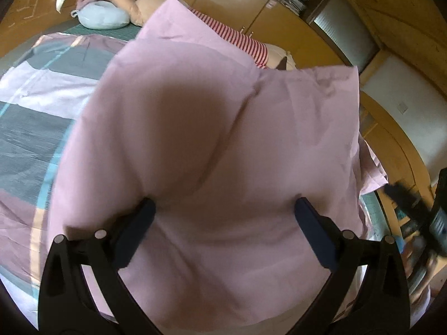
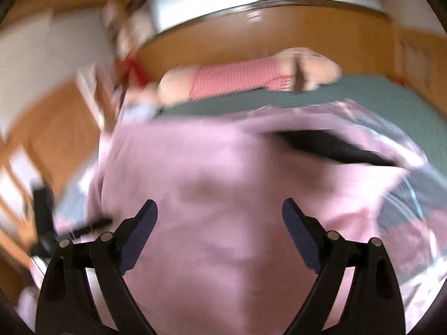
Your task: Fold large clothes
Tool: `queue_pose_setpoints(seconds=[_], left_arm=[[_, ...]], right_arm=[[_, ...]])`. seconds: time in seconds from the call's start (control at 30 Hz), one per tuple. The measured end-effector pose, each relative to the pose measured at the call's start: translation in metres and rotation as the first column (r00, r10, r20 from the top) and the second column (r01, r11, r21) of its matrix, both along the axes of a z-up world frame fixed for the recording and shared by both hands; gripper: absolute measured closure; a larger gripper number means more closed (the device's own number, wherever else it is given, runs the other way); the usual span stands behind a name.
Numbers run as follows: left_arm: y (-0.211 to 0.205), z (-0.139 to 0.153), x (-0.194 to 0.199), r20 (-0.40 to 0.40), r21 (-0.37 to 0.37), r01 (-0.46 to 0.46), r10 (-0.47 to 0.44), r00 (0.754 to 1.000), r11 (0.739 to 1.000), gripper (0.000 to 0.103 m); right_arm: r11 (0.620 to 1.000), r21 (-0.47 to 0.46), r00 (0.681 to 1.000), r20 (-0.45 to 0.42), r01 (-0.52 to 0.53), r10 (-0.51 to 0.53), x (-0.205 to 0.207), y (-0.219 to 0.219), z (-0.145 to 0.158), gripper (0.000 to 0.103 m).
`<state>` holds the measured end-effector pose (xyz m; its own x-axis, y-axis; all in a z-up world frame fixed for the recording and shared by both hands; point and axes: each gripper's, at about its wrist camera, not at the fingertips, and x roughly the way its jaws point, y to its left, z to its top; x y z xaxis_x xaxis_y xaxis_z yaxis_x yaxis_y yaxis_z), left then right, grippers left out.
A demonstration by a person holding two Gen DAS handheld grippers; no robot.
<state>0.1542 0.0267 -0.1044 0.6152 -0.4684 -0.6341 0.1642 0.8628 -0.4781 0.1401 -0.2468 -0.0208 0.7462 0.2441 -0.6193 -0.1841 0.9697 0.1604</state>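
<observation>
Item 1. Large plain pink cloth point(image 1: 223, 139): lay spread in a broad folded panel over the bed, smooth but for a few soft creases, its far right corner squared off near the bed's edge. It filled the middle of both wrist views; the right wrist view was heavily blurred.

Item 2. Checked bedcover in grey, pale lilac and turquoise stripes point(image 1: 30, 128): lay under the pink cloth, showing to its left in the left wrist view.

Item 3. Left gripper point(image 1: 225, 209): black frame with dark blue pads, jaws stood wide apart above the pink cloth, nothing between them, pads clear of the fabric.

Item 4. Right gripper point(image 2: 220, 212): same make, jaws likewise wide, nothing held; pink cloth point(image 2: 223, 195) lay below them. In the left wrist view it appeared as a dark blurred shape at the right edge point(image 1: 419, 215).

Item 5. Large beige soft toy in a red-and-white striped top point(image 1: 237, 35): lay along the far side of the bed, beyond the pink cloth.

Item 6. Round pale blue cushion point(image 1: 103, 16): rested at the far left corner of the bed, beside the soft toy.

Item 7. Wooden cupboards point(image 1: 279, 19): stood behind the bed.
</observation>
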Motion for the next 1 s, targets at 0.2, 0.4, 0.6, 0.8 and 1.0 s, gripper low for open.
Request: queue_pose_setpoints(seconds=[0.2,0.4,0.6,0.8,1.0], left_arm=[[0.018,0.004,0.007,-0.022,-0.023,-0.043,0.042,0.999,0.999,0.002],[0.022,0.015,0.014,0.013,0.052,-0.039,0.039,0.999,0.998,0.002],[0.025,0.002,0.027,-0.058,0.081,-0.047,0.052,0.997,0.996,0.002],[0.029,-0.001,0.029,-0.046,0.092,-0.051,0.055,0.997,0.994,0.002],[0.029,0.000,0.030,-0.037,0.121,-0.079,0.084,0.996,0.990,0.002]], right_arm=[[0.981,-0.158,0.982,-0.137,0.110,-0.132,0.117,0.068,-0.056,0.006],[0.963,-0.231,0.968,-0.172,0.139,-0.181,0.174,0.077,-0.068,0.001],[0.974,-0.196,0.993,-0.011,0.110,-0.114,0.105,0.042,-0.038,0.001],[0.876,-0.138,0.868,-0.136,0.462,-0.478,0.076,-0.150,-0.063,0.001],[0.664,0.030,0.664,-0.083,0.747,-0.743,-0.014,-0.275,-0.053,0.003]])
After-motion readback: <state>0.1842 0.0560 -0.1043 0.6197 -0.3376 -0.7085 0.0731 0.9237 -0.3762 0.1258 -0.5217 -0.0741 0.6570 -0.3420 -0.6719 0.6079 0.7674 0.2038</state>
